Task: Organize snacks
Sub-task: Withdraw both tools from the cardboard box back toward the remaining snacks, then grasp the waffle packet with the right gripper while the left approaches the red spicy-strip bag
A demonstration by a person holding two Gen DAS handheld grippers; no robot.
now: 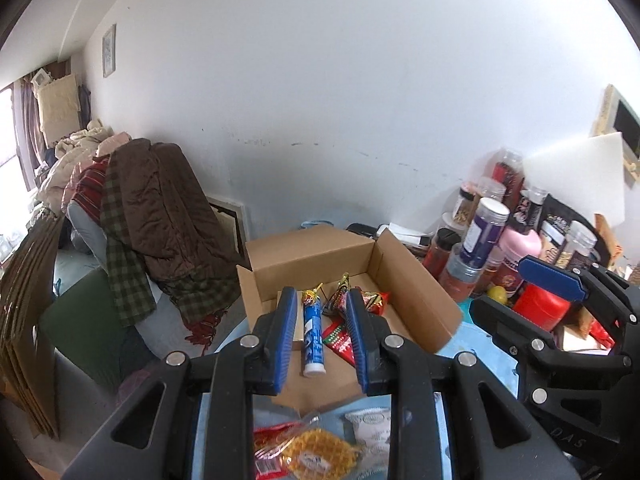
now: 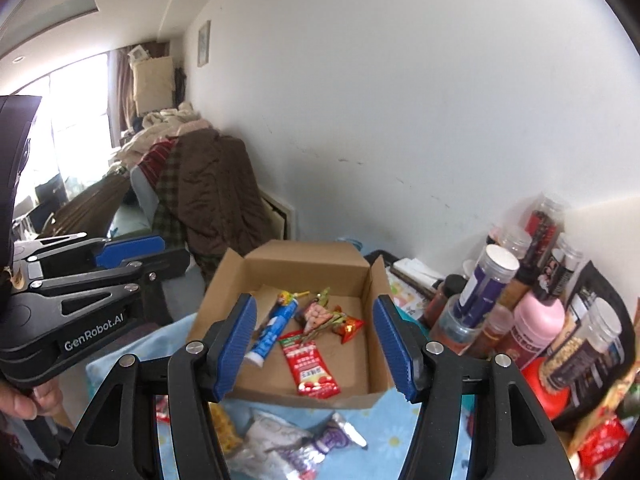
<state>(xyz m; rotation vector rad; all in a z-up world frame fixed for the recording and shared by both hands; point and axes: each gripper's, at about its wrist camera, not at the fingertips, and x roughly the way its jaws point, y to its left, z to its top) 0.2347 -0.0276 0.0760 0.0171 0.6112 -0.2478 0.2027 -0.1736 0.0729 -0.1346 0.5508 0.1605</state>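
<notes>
left wrist view: left tongs (image 1: 322, 334) closed down as far as they go, empty; cardboard box (image 1: 416, 300) on desk holds blue tube (image 1: 313, 330), red packets.
right wrist view: right tongs (image 2: 316, 344) apart, empty; waffle pack (image 2: 228, 428) and silver packets (image 2: 280, 440) on desk outside box.
progress: partly done, judging by loose snacks.

Probably home: heaped bedding (image 1: 80, 152), curtains (image 2: 118, 84)

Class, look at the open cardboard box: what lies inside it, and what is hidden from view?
Inside the cardboard box lie a blue tube, a red packet, a triangular snack bag and a small red-orange candy. The gripper fingers cover the box's near corners.
</notes>
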